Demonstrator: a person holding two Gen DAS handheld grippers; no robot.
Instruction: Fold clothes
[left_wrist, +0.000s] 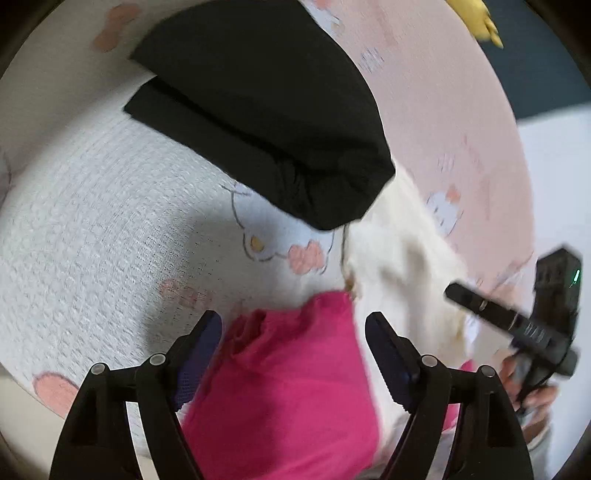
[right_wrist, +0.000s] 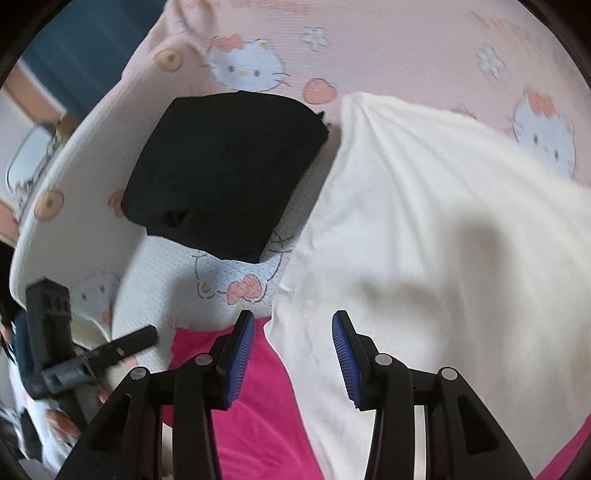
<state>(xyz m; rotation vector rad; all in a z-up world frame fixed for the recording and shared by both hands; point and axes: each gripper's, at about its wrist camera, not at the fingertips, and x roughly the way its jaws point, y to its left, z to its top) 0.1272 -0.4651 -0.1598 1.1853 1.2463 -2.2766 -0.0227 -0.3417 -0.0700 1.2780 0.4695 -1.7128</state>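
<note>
A: Grippers first. Left gripper (left_wrist: 293, 328), black arms with dark blue ribbed pads, jaws spread wide, nothing between them. It hangs over a bright pink knit garment (left_wrist: 291, 387) that lies directly under the gap.

B: Right one?

A: Right gripper (right_wrist: 293, 334), same build, jaws also released, nothing pinched. The left blue pad (right_wrist: 238, 360) sits over the pink garment (right_wrist: 258, 417), and the right pad is over a cream-white smooth cotton garment (right_wrist: 424, 258).

B: How do those two clothes lie?

A: Cream-white one is spread out with creases, and its lower left edge overlaps the pink one. In the left wrist view the cream-white garment (left_wrist: 399, 258) runs up and right from the pink one, blurred.

B: Anything folded?

A: Yes, a black fabric garment folded into a thick rectangle (right_wrist: 221, 173), lying flat farther out. Its right edge is just beside the top corner of the cream-white garment; touching or not, cannot tell. Left wrist view shows the black folded garment (left_wrist: 266, 122) with stacked layers at its edge.

B: Surface?

A: Pale pink and white textured bedsheet printed with cartoon cat faces and bows (right_wrist: 406, 48); all three garments rest on it. The same sheet (left_wrist: 92, 221) fills the left view.

B: Each gripper visible from the other camera?

A: Yes. The right gripper shows at the right edge of the left view (left_wrist: 476, 301), with fingers (left_wrist: 539, 402) on its handle. The left gripper shows at the lower left of the right view (right_wrist: 144, 338).
</note>
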